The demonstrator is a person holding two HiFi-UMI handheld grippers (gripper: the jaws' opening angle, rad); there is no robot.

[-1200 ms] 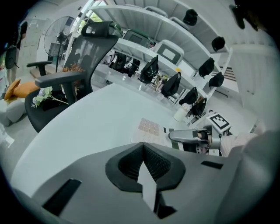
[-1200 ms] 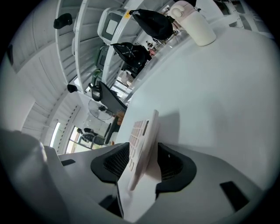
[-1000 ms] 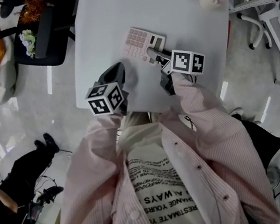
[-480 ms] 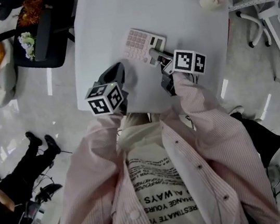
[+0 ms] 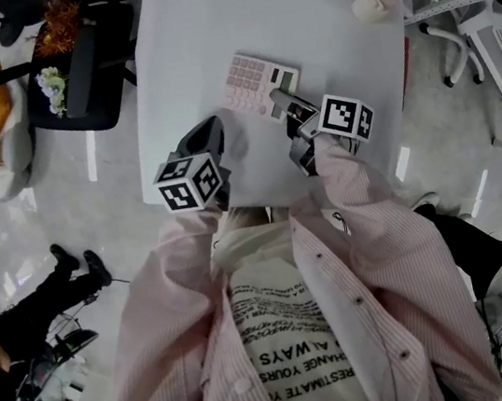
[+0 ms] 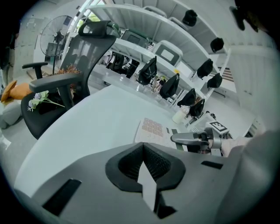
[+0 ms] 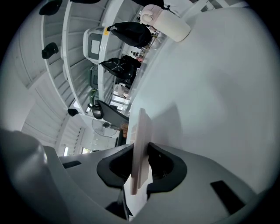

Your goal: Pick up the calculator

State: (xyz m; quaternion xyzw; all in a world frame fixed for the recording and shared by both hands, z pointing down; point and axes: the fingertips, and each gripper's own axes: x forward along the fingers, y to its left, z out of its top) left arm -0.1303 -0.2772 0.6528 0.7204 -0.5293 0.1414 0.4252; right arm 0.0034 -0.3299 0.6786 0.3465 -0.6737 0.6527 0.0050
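Right claw (image 7: pixel 141 146) having just been closing, now gripping the display end of the one pink calculator (image 5: pixel 256 81), calculator sitting toward the worktop's (image 5: pixel 204 23) right edge, long axis slanting, keypad end pointing far-left, left claw (image 6: pixel 143 151) hovering closed and empty by the near edge, one cream lump (image 5: pixel 375 1) sitting at the far-right corner.

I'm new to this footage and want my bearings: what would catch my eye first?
First comes the pink calculator in the middle of the white table, one end between the jaws of the right gripper, which have just been closing onto it. The left gripper hovers shut and empty beside it, and a small cream thing sits at the table's far right corner.
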